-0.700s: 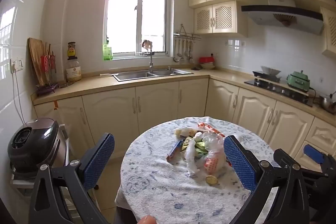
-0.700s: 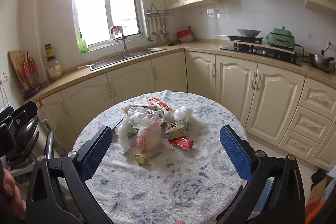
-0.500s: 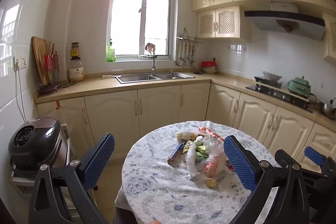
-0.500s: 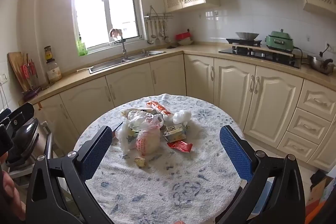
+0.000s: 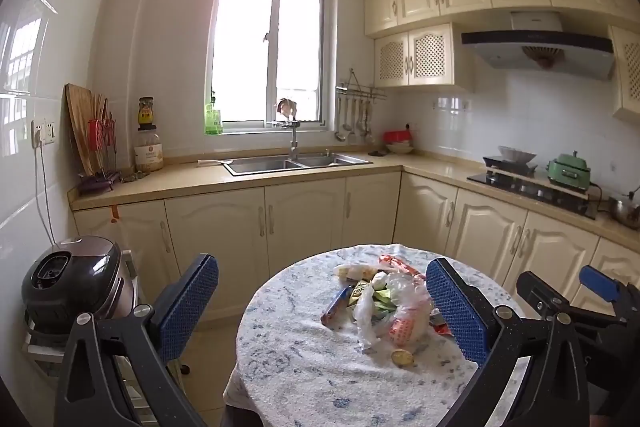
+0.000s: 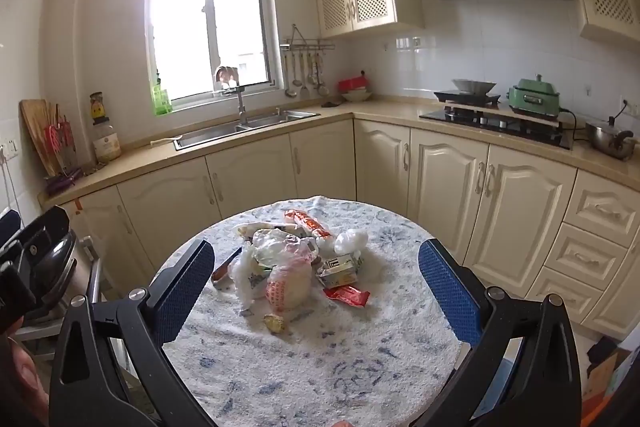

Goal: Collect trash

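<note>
A pile of trash [image 6: 288, 263] lies in the middle of a round table with a blue-and-white cloth [image 6: 320, 367]: a clear plastic bag with red print, a red wrapper [image 6: 346, 295], an orange packet [image 6: 308, 223], a small carton [image 6: 338, 267], a crumpled white wad [image 6: 351, 239] and a food scrap [image 6: 274, 323]. The pile shows in the left wrist view [image 5: 384, 303] too. My left gripper [image 5: 320, 311] is open and empty, held above the table's near left side. My right gripper [image 6: 316, 295] is open and empty, above the near edge, short of the pile.
Cream cabinets and a counter with a sink [image 6: 244, 127] run behind the table. A stove [image 6: 496, 123] with a green pot is at the right. A dark rice cooker on a rack [image 5: 68, 283] stands left of the table. Boxes sit on the floor at the right [image 6: 608, 367].
Both grippers have risen and pulled back a little; the table and pile sit lower and smaller in both views. Both stay open and empty.
</note>
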`<state>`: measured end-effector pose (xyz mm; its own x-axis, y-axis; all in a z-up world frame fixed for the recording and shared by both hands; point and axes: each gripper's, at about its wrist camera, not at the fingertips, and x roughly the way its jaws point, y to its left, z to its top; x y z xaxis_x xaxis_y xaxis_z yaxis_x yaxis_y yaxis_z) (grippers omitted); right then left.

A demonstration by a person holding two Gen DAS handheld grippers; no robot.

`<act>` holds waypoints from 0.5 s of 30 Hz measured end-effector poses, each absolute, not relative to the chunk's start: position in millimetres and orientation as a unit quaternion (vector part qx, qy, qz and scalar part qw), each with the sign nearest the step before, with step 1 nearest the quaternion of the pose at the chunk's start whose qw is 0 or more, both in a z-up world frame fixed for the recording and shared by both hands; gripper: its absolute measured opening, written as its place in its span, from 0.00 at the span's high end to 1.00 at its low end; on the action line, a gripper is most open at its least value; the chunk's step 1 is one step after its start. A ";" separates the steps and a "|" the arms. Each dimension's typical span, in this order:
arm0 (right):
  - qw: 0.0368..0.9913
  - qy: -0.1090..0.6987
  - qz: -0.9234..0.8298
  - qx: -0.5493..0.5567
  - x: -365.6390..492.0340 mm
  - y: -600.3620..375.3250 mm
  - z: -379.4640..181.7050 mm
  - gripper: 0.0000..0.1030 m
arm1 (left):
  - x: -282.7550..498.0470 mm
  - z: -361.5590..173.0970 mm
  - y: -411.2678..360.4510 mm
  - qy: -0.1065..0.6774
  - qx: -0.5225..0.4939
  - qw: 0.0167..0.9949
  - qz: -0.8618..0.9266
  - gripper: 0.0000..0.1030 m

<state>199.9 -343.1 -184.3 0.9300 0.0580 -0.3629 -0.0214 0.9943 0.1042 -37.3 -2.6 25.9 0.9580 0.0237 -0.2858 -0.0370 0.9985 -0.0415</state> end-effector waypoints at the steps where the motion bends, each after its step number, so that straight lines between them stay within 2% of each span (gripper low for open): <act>1: 0.982 0.183 0.021 0.049 199.6 -342.2 -182.1 0.00 | -37.4 26.8 -2.9 0.145 -0.025 0.989 0.014 0.01; 15: 0.983 0.174 0.028 0.047 198.5 -339.9 -177.4 0.00 | -38.2 19.1 1.8 0.136 -0.025 0.990 0.009 0.01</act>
